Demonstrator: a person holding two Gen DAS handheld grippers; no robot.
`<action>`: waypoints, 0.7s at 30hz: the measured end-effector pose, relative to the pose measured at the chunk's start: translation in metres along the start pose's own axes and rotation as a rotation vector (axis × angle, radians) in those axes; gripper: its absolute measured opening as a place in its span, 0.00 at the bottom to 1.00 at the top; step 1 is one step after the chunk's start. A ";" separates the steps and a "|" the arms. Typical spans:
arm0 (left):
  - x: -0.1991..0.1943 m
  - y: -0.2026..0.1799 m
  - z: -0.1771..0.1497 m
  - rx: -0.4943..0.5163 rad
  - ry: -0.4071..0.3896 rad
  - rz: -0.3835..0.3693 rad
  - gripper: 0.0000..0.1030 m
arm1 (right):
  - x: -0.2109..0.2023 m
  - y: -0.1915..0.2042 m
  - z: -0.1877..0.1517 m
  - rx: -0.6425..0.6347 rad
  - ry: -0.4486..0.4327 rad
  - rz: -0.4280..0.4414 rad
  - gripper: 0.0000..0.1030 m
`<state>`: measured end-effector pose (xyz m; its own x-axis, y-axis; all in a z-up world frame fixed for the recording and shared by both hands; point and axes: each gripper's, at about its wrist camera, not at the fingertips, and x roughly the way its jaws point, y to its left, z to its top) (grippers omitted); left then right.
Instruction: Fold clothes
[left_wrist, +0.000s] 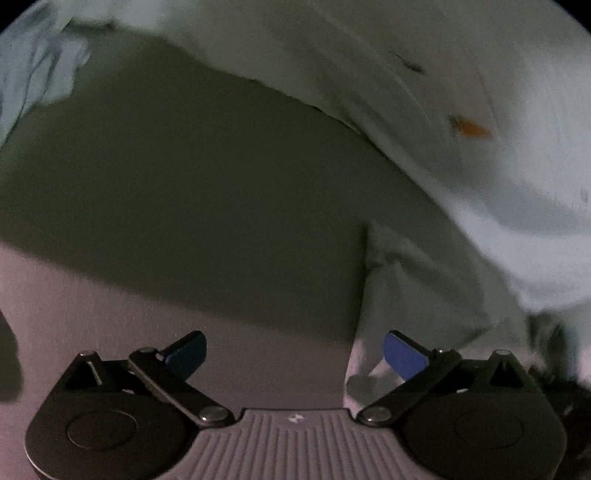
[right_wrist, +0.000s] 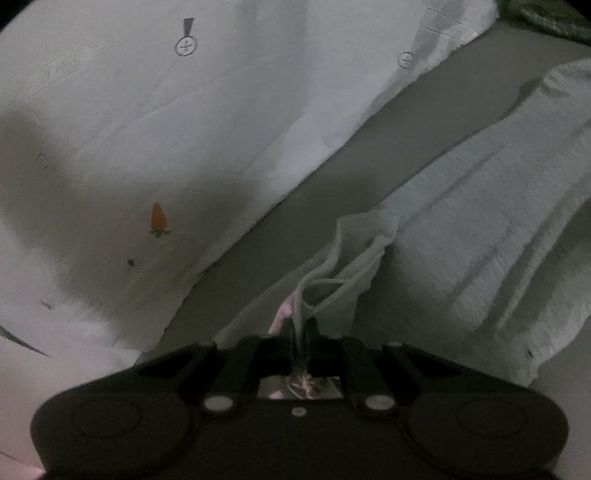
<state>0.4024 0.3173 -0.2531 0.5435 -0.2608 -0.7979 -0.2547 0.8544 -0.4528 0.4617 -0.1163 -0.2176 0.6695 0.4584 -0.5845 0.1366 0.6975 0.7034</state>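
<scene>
R gripper (right_wrist: 300, 332) is pinching a bunched edge of a thin white garment (right_wrist: 480, 229), w/ thin cords or straps trailing out of the jaws. Prob gripping the edge so the cloth can be pulled or lifted for a fold. The garment is running off to the right, lying on the grey tabletop (right_wrist: 332, 177); looks ribbed or crinkled, partly gathered.

L gripper (left_wrist: 293, 354) is sitting spread wide, holding nothing, hovering over the tabletop w/ a white cloth corner (left_wrist: 399, 295) just beside its right finger; likely lining up to take it.

Bigger white printed cloth (right_wrist: 129, 147) w/ a small orange carrot motif (right_wrist: 159, 218) is lying spread nearby, wrinkled. Fold stage: can't tell.
</scene>
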 end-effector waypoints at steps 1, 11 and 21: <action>0.000 -0.013 -0.004 0.069 0.007 0.004 0.98 | -0.002 0.000 -0.001 0.011 0.001 -0.001 0.06; 0.013 -0.194 -0.124 0.890 -0.028 -0.203 0.85 | -0.022 0.011 0.002 0.083 -0.006 0.055 0.06; 0.078 -0.245 -0.169 1.111 -0.060 -0.154 0.54 | -0.042 0.029 0.005 0.057 -0.017 0.147 0.06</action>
<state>0.3722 0.0119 -0.2720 0.5532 -0.4014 -0.7300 0.6567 0.7493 0.0857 0.4411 -0.1179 -0.1711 0.6977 0.5435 -0.4666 0.0771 0.5906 0.8032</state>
